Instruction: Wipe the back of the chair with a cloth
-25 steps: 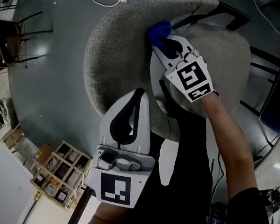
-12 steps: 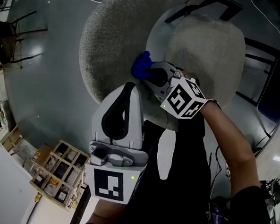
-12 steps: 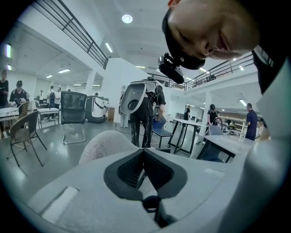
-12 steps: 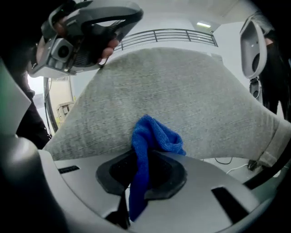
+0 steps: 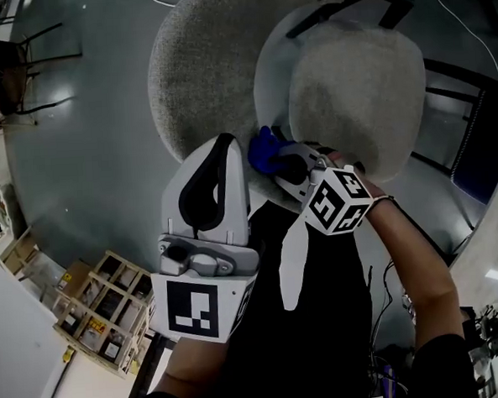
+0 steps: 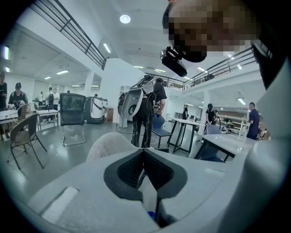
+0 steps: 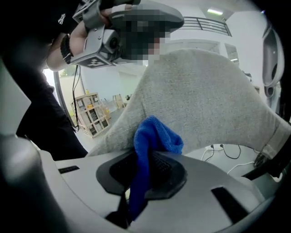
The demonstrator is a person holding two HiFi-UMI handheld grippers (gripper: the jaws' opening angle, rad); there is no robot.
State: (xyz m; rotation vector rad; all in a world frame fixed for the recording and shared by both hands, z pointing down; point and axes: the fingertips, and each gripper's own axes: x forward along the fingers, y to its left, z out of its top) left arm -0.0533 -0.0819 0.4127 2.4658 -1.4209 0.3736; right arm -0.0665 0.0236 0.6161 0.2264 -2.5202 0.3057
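Note:
A grey fabric chair stands below me, its curved back (image 5: 204, 79) at upper left and its seat cushion (image 5: 356, 86) to the right. My right gripper (image 5: 273, 156) is shut on a blue cloth (image 5: 265, 150) and presses it against the near lower end of the chair back. In the right gripper view the blue cloth (image 7: 150, 141) hangs bunched between the jaws, right against the grey chair back (image 7: 200, 100). My left gripper (image 5: 222, 147) hovers just left of the cloth, jaws shut and empty. In the left gripper view the left gripper (image 6: 144, 152) points out into the room.
A wooden crate (image 5: 104, 304) with compartments sits on the grey floor at lower left. A dark chair (image 5: 14, 74) stands at the far left. Black chair legs (image 5: 363, 6) and a dark frame (image 5: 472, 138) lie to the right. People and desks (image 6: 213, 136) fill the hall behind.
My right gripper has dragged the blue cloth along the chair back, from near its top edge toward me to its near lower end. The left gripper has barely shifted.

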